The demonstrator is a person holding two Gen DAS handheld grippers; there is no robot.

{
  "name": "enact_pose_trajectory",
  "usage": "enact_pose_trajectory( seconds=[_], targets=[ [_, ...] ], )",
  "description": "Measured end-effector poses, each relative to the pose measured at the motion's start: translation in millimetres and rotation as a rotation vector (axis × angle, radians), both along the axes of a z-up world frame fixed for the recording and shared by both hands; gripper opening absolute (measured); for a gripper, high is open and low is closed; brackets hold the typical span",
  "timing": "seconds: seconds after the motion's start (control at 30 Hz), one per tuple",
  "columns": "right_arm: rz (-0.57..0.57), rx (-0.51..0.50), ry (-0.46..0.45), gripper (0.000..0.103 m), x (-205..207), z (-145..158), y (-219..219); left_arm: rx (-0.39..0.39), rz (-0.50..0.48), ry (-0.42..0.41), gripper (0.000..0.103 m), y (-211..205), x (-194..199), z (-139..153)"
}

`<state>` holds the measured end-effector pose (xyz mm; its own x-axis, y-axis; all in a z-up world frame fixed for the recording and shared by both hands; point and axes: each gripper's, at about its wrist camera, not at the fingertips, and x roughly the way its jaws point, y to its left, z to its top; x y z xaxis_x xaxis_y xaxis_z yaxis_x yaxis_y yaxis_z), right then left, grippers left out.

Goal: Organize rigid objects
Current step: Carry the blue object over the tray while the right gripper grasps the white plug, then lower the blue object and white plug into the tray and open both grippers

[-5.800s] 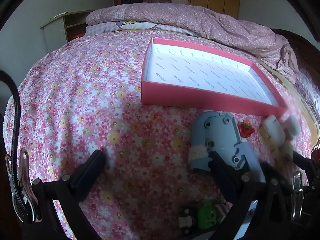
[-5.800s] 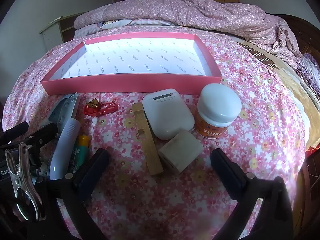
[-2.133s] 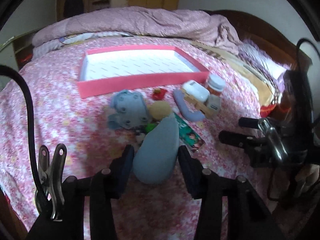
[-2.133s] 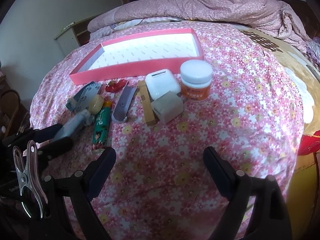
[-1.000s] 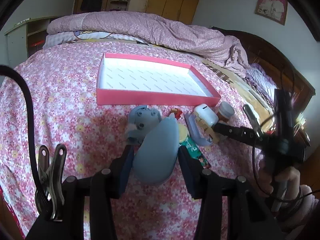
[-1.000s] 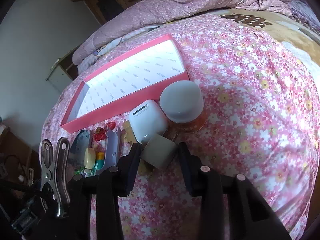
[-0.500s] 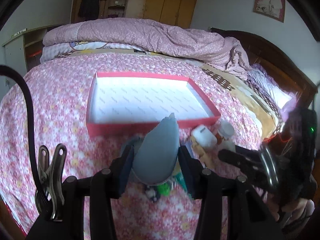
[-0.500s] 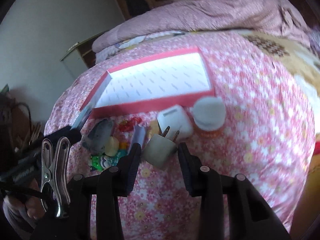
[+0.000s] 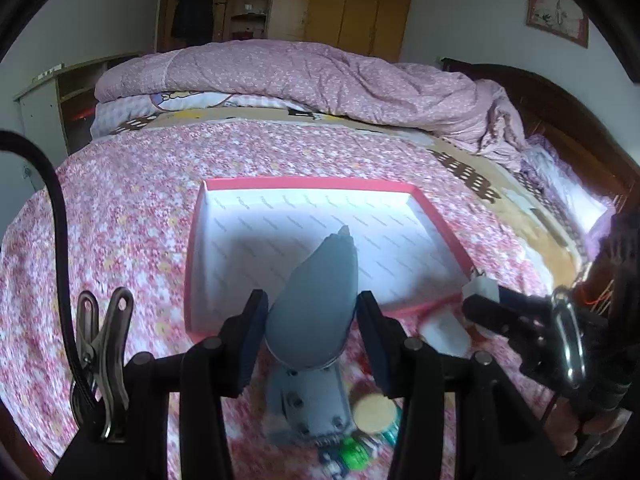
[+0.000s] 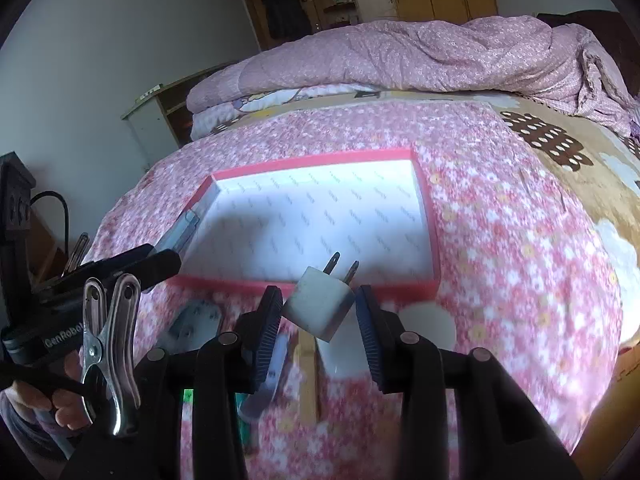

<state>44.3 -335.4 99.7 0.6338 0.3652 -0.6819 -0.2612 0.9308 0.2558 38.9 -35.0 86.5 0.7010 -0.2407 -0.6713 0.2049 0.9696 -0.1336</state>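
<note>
A shallow pink tray (image 9: 440, 224) with a white printed lining lies on the flowered bedspread; in the right wrist view the pink tray (image 10: 426, 216) sits ahead. My left gripper (image 9: 310, 320) is shut on a grey-blue curved plastic piece (image 9: 316, 304), held above the tray's near edge. My right gripper (image 10: 318, 312) is shut on a white plug adapter (image 10: 320, 308) with two prongs pointing at the tray, held above its near rim. The left gripper (image 10: 160, 262) also shows at the tray's left corner.
Below the grippers lie a grey-blue bracket (image 9: 306, 404), a round yellow piece (image 9: 372, 410), a green packet (image 9: 352, 454), a white case (image 9: 444, 330), a wooden stick (image 10: 308, 376) and a white-lidded jar (image 10: 428, 320). A rolled pink quilt (image 9: 320, 76) lies at the far end.
Both grippers have lifted and moved forward with their objects, from over the row of loose items to the tray's near edge. The tray looks closer in both views.
</note>
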Motion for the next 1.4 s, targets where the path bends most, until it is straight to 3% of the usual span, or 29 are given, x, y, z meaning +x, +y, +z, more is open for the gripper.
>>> enact_pose_trajectory(
  seconds=[0.2, 0.47, 0.77, 1.4],
  targets=[
    [-0.007, -0.016, 0.03, 0.039, 29, -5, 5, 0.054, 0.022, -0.016, 0.048, -3, 21, -2],
    [-0.031, -0.028, 0.079, 0.039, 53, -21, 9, 0.07, 0.039, 0.017, 0.048, -4, 47, -19],
    [-0.047, -0.056, 0.09, 0.039, 66, -31, 12, 0.112, 0.06, 0.045, 0.048, -7, 64, -42],
    [-0.039, -0.084, 0.101, 0.039, 77, -36, 19, 0.145, 0.062, 0.067, 0.049, -11, 87, -53]
  ],
)
